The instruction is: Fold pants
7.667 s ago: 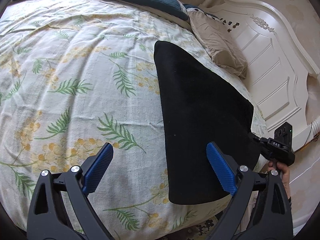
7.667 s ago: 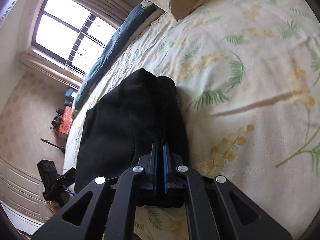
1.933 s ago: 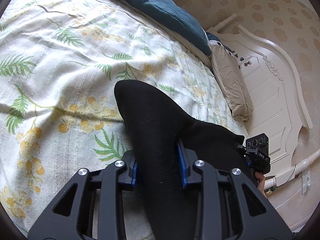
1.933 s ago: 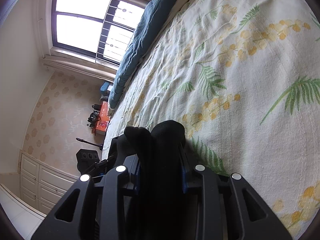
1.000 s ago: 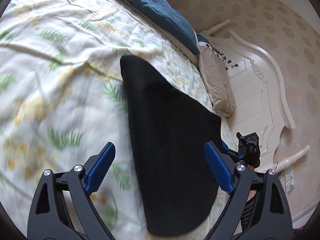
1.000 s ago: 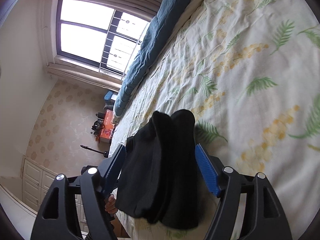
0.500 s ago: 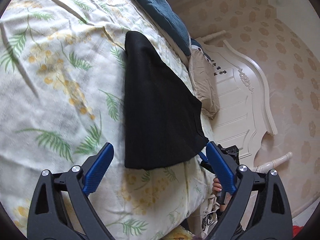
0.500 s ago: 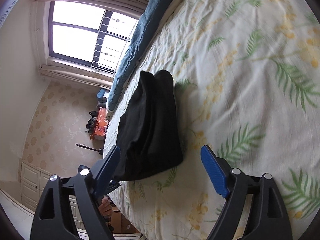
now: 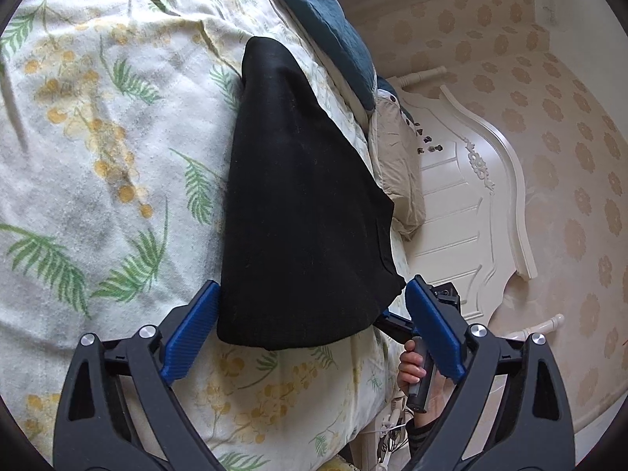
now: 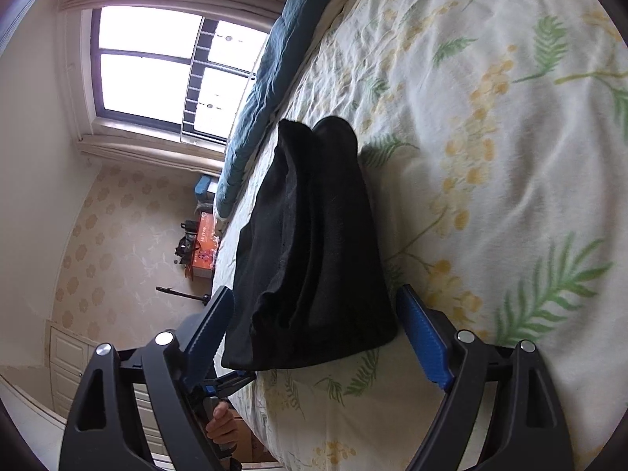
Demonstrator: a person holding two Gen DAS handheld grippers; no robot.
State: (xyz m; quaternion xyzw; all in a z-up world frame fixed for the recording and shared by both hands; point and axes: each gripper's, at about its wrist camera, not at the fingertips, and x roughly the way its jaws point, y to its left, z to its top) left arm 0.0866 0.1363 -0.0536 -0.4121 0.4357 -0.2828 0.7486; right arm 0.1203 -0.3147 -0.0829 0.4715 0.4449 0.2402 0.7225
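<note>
With the black pants (image 9: 306,212) lying folded on the bed (image 9: 98,149), the left gripper (image 9: 310,329) stands open, the right gripper's (image 10: 314,337) jaws are opening off them, so withdrawing looks next.

Black gripper (image 9: 310,329) frames, blue ribbed pads (image 9: 431,331), possibly striped sleeve (image 9: 422,429).

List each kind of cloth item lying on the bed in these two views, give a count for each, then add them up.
Folded black pants: 1
Teal blanket: 1
Beige pillow: 1
Floral bedspread: 1
Total: 4
</note>
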